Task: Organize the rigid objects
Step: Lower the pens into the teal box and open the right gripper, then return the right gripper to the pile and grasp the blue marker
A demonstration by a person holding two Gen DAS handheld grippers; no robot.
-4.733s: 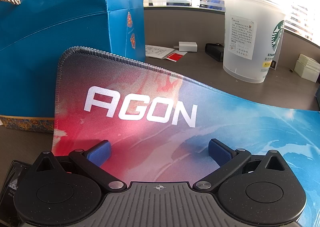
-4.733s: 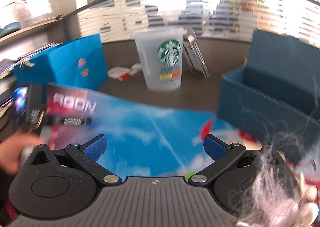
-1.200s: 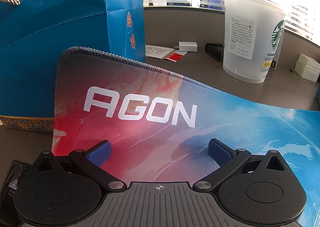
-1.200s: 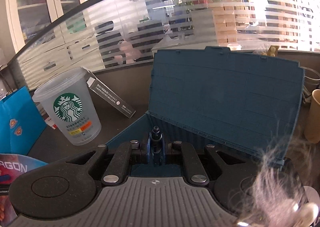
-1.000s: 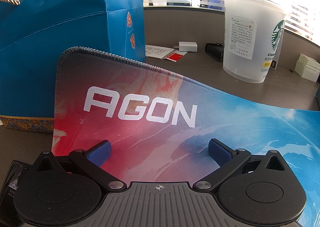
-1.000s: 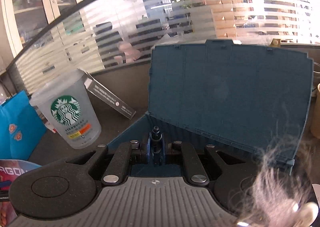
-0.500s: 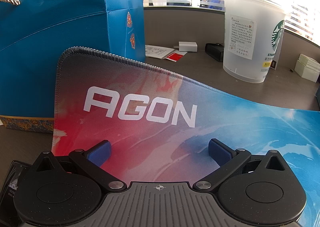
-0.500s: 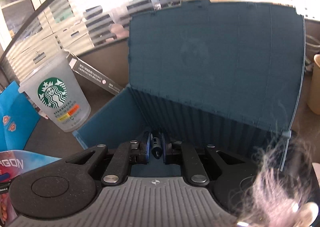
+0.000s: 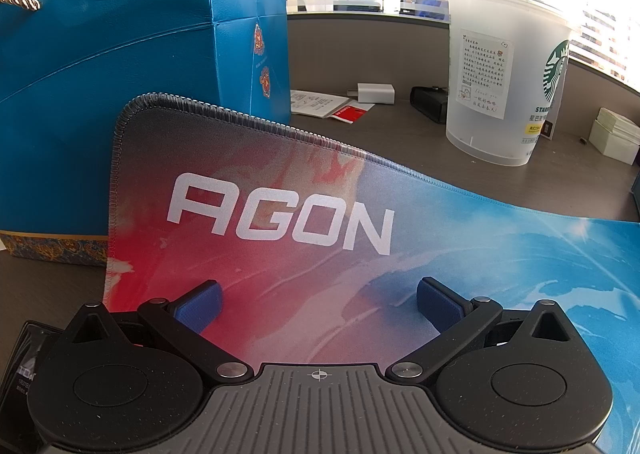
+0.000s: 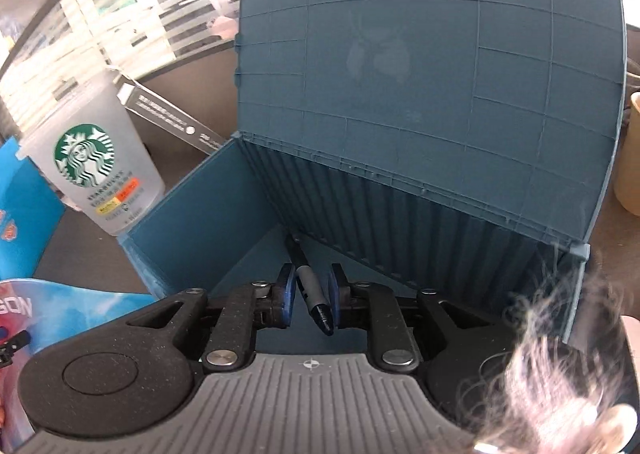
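Note:
In the right wrist view, my right gripper [image 10: 311,292] hangs over an open dark teal storage box [image 10: 200,205] whose lid [image 10: 420,73] stands up behind it. A black marker pen [image 10: 299,254] sits tilted between the blue pads, tip toward the camera. The jaws are opening, and a gap shows beside the pen, so the pads are not pressing on it. In the left wrist view, my left gripper [image 9: 318,304] is open and empty, low over a red and blue AGON mouse pad [image 9: 280,213].
A frosted Starbucks cup [image 9: 496,85] [image 10: 92,173] stands left of the box. A tall blue gift bag [image 9: 120,73] rises behind the pad's left corner. A white charger [image 9: 376,93], papers and a small black case [image 9: 428,103] lie at the back. A paper cup [image 10: 630,157] stands right of the lid.
My right gripper dipped lower into the teal box and its pads parted, so the pen that stood clamped upright now lies tilted and loose between them. The left gripper has not moved.

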